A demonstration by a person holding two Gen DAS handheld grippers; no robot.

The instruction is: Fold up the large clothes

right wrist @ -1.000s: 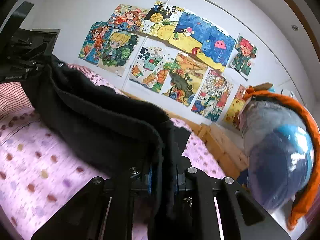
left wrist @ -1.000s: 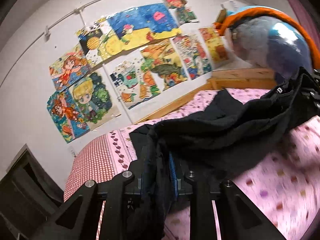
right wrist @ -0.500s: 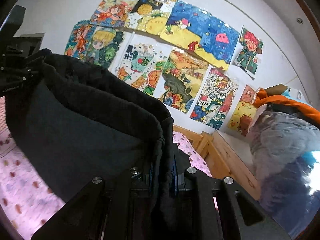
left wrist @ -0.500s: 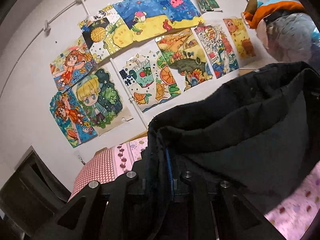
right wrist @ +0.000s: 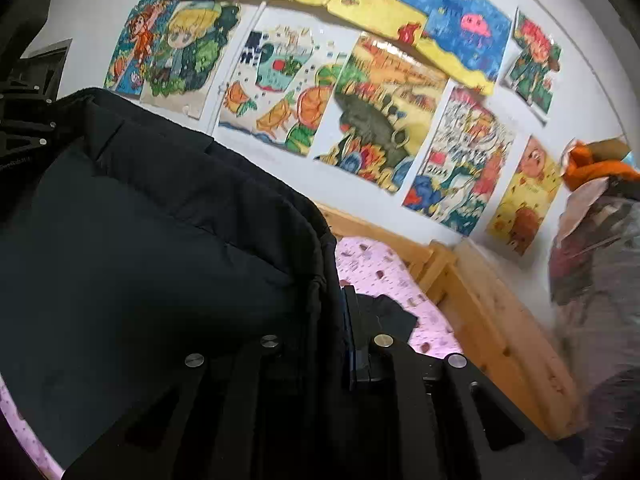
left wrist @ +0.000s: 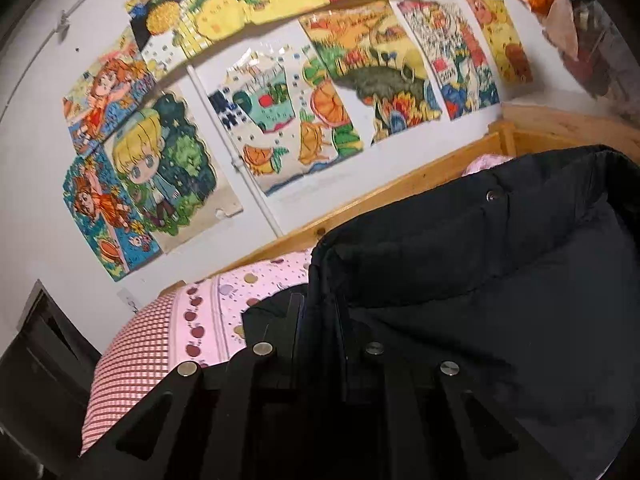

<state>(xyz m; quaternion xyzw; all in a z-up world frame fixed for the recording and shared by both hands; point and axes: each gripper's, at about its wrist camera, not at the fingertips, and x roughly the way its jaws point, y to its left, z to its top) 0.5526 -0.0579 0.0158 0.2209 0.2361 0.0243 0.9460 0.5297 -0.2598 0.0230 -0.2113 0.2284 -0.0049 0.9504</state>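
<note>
Two wrist cameras look forward over a bed toward a white wall (left wrist: 36, 128) covered with bright children's drawings (left wrist: 276, 128).

In the left wrist view, the left gripper (left wrist: 320, 320) has its fingers clenched on a fold of a large black garment (left wrist: 480, 280). The cloth runs up between the fingers and spreads away to the right as a broad, sagging sheet, filling the lower right of the picture. A small metal snap (left wrist: 493, 196) sits near the garment's upper edge. Beneath and to the left lies a pink bedsheet (left wrist: 240, 292) printed with dots and apples, next to a red checked section. A wooden bed frame (left wrist: 400, 188) runs along the wall.

In the right wrist view, the right gripper (right wrist: 338, 320) has its fingers clamped on another part of the same garment, which stretches away to the left and covers the lower left of the picture. The left gripper is visible at the far left edge, at the garment's other end. The garment hangs between the two grippers above the bed. A dark scrap of the cloth lies on the pink sheet just past the right fingers. An orange and grey bundle (right wrist: 600, 216) sits at the right.
</note>
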